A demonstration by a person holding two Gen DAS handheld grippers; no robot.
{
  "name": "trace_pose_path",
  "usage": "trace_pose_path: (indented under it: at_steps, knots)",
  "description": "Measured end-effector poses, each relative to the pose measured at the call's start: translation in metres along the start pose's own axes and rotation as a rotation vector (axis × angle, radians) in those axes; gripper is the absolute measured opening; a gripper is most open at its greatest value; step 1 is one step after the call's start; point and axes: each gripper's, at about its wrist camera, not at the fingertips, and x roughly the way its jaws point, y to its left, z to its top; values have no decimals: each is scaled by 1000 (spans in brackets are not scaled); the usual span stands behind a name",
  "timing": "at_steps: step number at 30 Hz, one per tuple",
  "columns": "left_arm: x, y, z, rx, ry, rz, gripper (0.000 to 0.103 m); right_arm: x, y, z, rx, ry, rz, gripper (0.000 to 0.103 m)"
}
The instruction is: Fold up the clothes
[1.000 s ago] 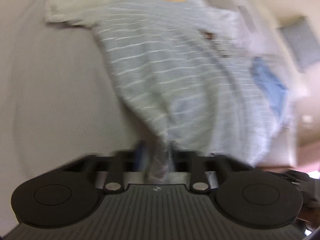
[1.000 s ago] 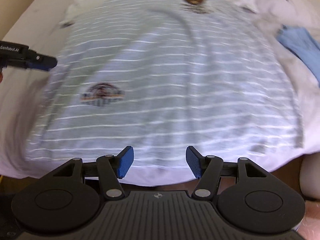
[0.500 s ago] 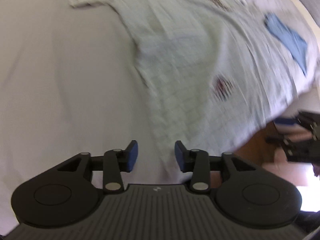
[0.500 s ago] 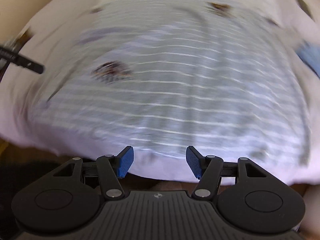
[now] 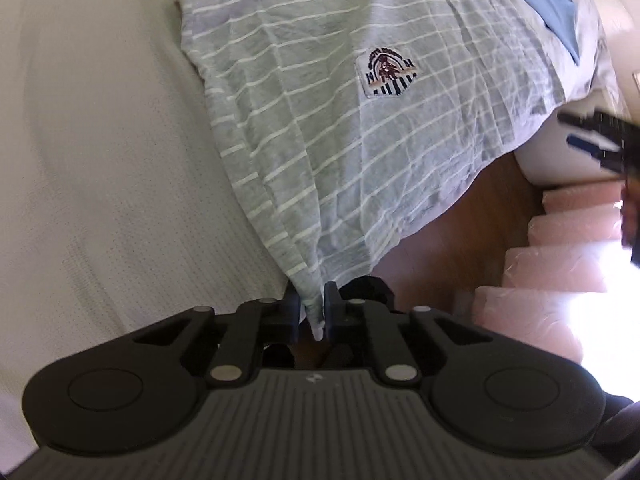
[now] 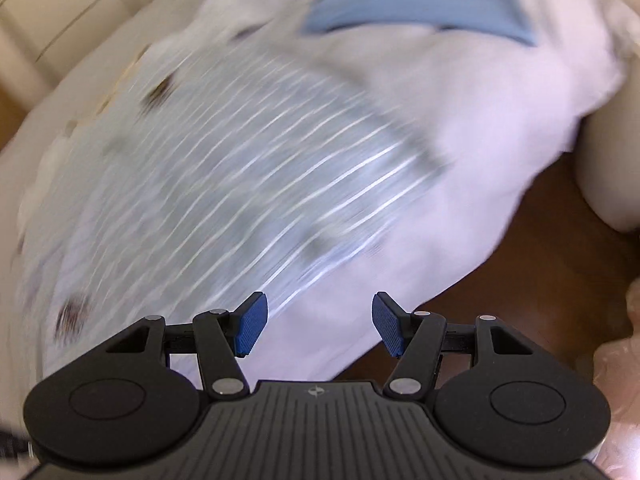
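A grey T-shirt with thin white stripes (image 5: 320, 120) lies spread on a white bed (image 5: 88, 160), a dark patch logo (image 5: 386, 72) on its front. My left gripper (image 5: 312, 312) is shut on the shirt's lower corner at the bed's edge, and the cloth runs up from between its fingers. In the right wrist view the same striped shirt (image 6: 224, 184) is blurred. My right gripper (image 6: 318, 324) stands open over the bed's near edge, nothing between its blue pads (image 6: 250, 326). My right gripper (image 5: 600, 140) also shows blurred at the right of the left wrist view.
A blue garment (image 6: 420, 0) lies at the far side of the bed beyond the shirt, also seen as blue cloth (image 5: 536, 4). Brown wooden floor (image 6: 540, 248) lies beside the bed. Pink foam-like packing (image 5: 560, 264) sits on the floor.
My left gripper, open half a second ago, has shut on the shirt's lower corner. The right gripper has swung to the right along the bed's edge and stays open.
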Motion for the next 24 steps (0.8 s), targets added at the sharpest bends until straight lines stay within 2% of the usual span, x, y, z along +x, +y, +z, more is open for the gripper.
trace_pose_path:
  at_steps: [2, 5, 10, 15, 19, 23, 24]
  knots:
    - [0, -5, 0, 30, 13, 16, 8, -1, -22, 13, 77, -42, -10, 61]
    - [0, -14, -7, 97, 42, 48, 6, 7, -33, 27, 95, -55, 3, 61]
    - [5, -28, -18, 95, 84, 49, 6, 20, -51, 51, 122, -75, 25, 61]
    - [-5, -41, -16, 52, 22, 58, 7, 30, -58, 69, 104, -80, 14, 61]
    - [-4, -53, -7, 76, -14, 65, 7, 33, -58, 81, 57, -83, -18, 60]
    - [-1, -60, -2, 87, -28, 67, 7, 36, -58, 92, 10, -85, -49, 14]
    - [-1, -63, 0, 96, -40, 68, 7, 37, -58, 95, -2, -86, -57, 11]
